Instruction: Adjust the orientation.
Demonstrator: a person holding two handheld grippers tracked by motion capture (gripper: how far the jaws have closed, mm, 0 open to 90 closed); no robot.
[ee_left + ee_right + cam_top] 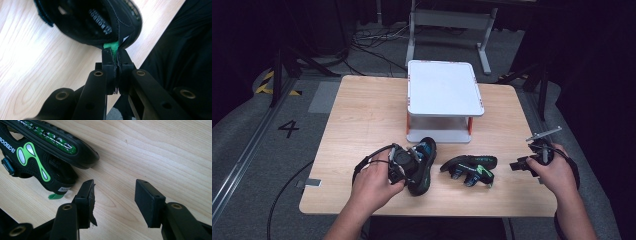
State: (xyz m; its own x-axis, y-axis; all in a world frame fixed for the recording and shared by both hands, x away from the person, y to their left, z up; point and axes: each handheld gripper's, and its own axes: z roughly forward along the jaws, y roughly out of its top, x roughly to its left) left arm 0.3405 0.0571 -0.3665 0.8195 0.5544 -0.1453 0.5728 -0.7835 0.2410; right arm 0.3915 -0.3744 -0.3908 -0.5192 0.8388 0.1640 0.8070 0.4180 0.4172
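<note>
Two black sandals with green and blue trim are on the wooden table [362, 115]. The left sandal [424, 167] is near the front middle, and my left gripper [409, 162] is shut on the green heel loop [111, 47] of that left sandal [95, 22]. The right sandal [472, 167] lies on its side just to the right. My right gripper [517, 166] stands open a little to the right of it, jaws apart over bare wood, with the right sandal's [42, 155] heel and its green loop [55, 196] just beyond the gripper's [115, 195] left jaw.
A white two-level rack [443, 95] with orange posts stands at the back middle of the table. The table's front edge runs close behind both hands. Cables and a metal frame [447, 25] lie on the grey floor beyond.
</note>
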